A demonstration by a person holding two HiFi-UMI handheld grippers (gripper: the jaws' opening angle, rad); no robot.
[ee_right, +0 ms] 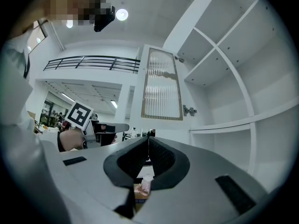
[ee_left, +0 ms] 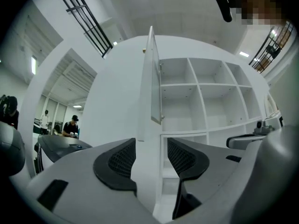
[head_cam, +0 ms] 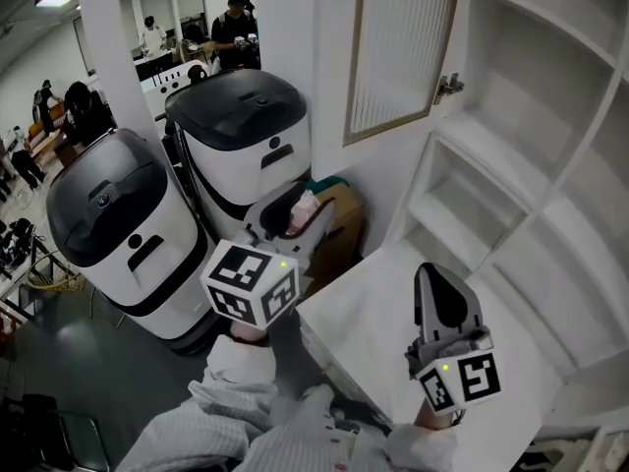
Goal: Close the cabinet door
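Note:
The cabinet door, white-framed with a ribbed glass pane, stands swung open at the upper middle, hinged to the white shelf cabinet. My left gripper is open, below and left of the door. In the left gripper view the door shows edge-on above the open left gripper, with the cabinet's white side edge in the gap and nothing pressed by the pads. My right gripper is shut and empty over the white counter. In the right gripper view the door faces me above the shut right gripper.
Two white machines with dark lids stand to the left on the dark floor. A cardboard box with a small bottle sits by the cabinet's side. People stand far back. The open shelves fill the right.

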